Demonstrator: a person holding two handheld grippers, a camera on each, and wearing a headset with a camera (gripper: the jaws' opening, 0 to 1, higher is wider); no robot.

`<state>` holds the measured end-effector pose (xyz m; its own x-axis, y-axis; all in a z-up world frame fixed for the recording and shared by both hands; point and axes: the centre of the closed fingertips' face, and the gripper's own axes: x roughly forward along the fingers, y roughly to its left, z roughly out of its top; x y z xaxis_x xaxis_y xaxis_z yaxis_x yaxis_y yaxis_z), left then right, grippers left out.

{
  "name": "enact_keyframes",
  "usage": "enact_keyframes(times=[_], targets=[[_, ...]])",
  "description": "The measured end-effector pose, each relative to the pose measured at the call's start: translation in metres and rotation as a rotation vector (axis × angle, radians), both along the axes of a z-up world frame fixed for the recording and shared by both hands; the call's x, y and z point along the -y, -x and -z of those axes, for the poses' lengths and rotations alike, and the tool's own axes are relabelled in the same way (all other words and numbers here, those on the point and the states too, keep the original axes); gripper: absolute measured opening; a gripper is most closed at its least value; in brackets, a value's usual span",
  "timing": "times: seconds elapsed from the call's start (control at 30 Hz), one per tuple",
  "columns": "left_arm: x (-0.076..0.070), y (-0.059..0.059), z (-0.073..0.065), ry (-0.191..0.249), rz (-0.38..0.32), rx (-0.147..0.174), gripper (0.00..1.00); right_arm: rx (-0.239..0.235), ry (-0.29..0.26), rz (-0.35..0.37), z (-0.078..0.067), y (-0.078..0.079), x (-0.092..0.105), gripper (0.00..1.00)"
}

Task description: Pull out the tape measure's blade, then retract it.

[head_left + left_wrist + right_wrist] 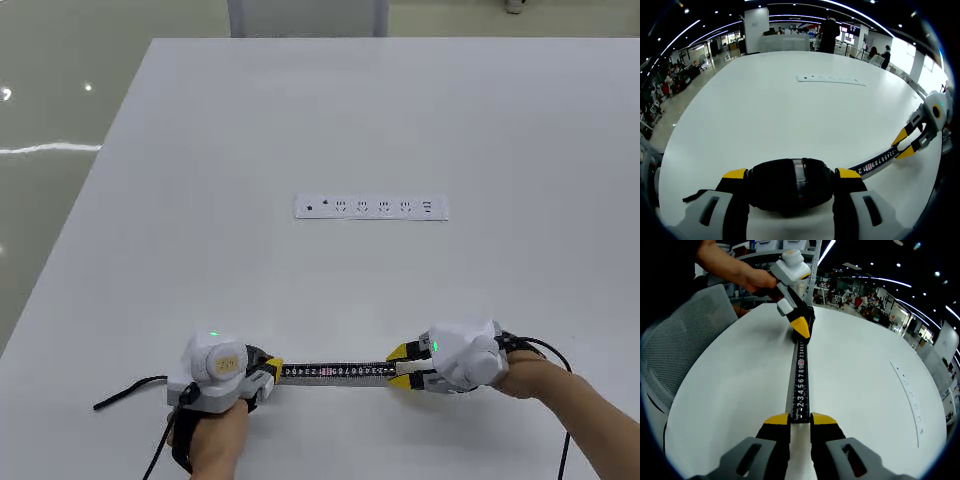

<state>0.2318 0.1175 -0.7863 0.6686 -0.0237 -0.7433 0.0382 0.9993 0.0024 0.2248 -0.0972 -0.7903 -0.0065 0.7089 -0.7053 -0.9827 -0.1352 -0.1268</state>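
The black tape measure case point(791, 182) sits clamped between the yellow-tipped jaws of my left gripper point(268, 372), near the table's front edge. Its dark blade point(335, 371) with white numbers runs flat just above the table to the right. My right gripper point(401, 367) is shut on the blade's end. In the right gripper view the blade point(800, 390) stretches from my right gripper point(800, 419) away to the case point(805, 320) in the left gripper point(801, 329). In the left gripper view the blade point(875, 164) leads off to the right gripper point(904, 144).
A white power strip point(371, 207) lies flat in the middle of the white table point(400, 120). A black cable point(125, 393) trails left from the left gripper. A grey mesh chair point(680, 335) stands beside the table in the right gripper view.
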Motion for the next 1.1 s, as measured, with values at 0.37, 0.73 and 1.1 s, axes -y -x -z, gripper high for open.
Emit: enact_keyframes(times=[0.37, 0.73, 1.1], targets=[[0.001, 0.002, -0.003, 0.003, 0.001, -0.005, 0.64, -0.005, -0.001, 0.0, 0.001, 0.001, -0.003, 0.14], [0.002, 0.003, -0.004, 0.01, 0.005, -0.01, 0.64, -0.007, -0.005, -0.009, 0.0, 0.0, -0.008, 0.14], [0.001, 0.002, -0.003, 0.016, 0.009, -0.013, 0.63, -0.007, -0.005, -0.011, 0.0, 0.0, -0.011, 0.14]])
